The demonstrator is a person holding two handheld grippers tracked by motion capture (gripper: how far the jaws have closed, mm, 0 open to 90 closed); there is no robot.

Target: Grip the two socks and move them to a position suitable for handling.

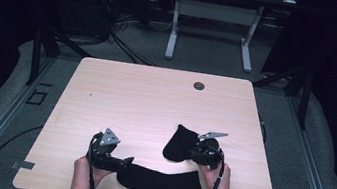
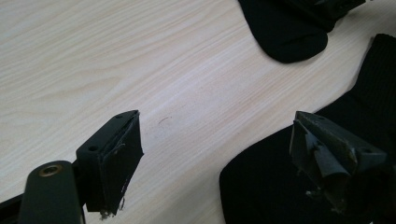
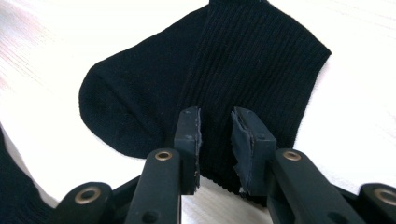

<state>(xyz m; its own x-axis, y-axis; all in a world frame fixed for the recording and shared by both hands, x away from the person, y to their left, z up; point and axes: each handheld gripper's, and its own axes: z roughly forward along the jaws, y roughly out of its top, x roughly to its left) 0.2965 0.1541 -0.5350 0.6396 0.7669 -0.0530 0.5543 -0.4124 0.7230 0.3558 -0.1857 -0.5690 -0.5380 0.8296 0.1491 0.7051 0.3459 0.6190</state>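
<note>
- Work in hand, as judged: handling a pair of black socks on the counter, probably to pair or fold them. Progress is early.
- The flat sock lies stretched along the near edge of the counter, between the person's two hands, not folded.
- The folded sock lies just beyond it, right of centre, doubled over on itself; the two socks lie close together but are not stacked or aligned.
- The left hand-held gripper rests at the left end of the flat sock. In the left gripper view its jaws stand wide apart; one pad hangs over the sock fabric, the other over bare wood. Nothing is clamped.
- The right hand-held gripper sits at the right edge of the folded sock. In the right gripper view its jaws are drawn close, with a narrow gap between the pads, over the ribbed cuff. Whether fabric is actually pinched cannot be told.
- Done so far: both socks lie within reach and both grippers are placed at a sock.
- Outstanding, as judged: securing both grips, bringing the socks together, and finishing the fold.
</note>
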